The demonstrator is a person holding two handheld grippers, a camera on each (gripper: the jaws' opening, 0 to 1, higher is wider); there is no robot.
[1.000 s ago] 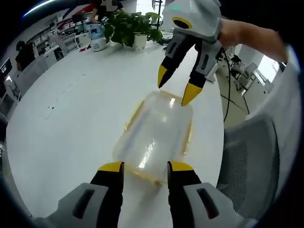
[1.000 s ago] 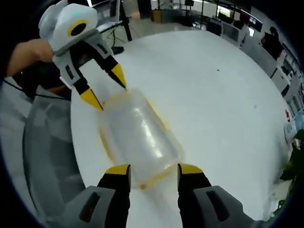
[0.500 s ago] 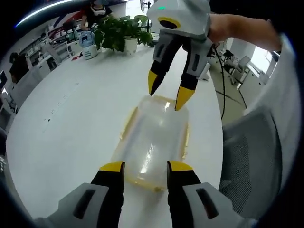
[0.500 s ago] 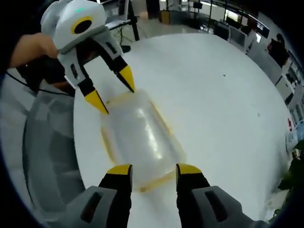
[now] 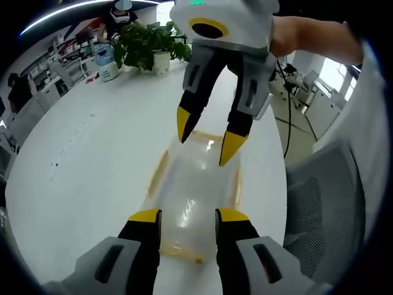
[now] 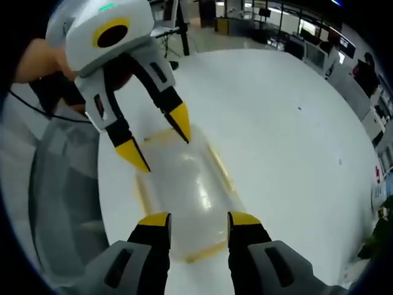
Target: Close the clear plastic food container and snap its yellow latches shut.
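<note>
The clear container (image 5: pixel 193 196) with yellow latches (image 5: pixel 155 175) lies on the white table (image 5: pixel 92 160). The left gripper (image 5: pixel 184 216) and right gripper (image 6: pixel 195 218) hover over opposite ends. Both sets of fingers are spread wide, gripping nothing.

The container (image 5: pixel 193 196) is clear, glossy plastic with a bright glare streak and yellow plastic latches (image 5: pixel 155 175). The table (image 5: pixel 92 153) is smooth, white and faintly shiny. The chair (image 5: pixel 319 203) beside it has grey mesh fabric.

The clear container's (image 5: pixel 187 196) near end and latches are hidden behind the left claw (image 5: pixel 186 216).
</note>
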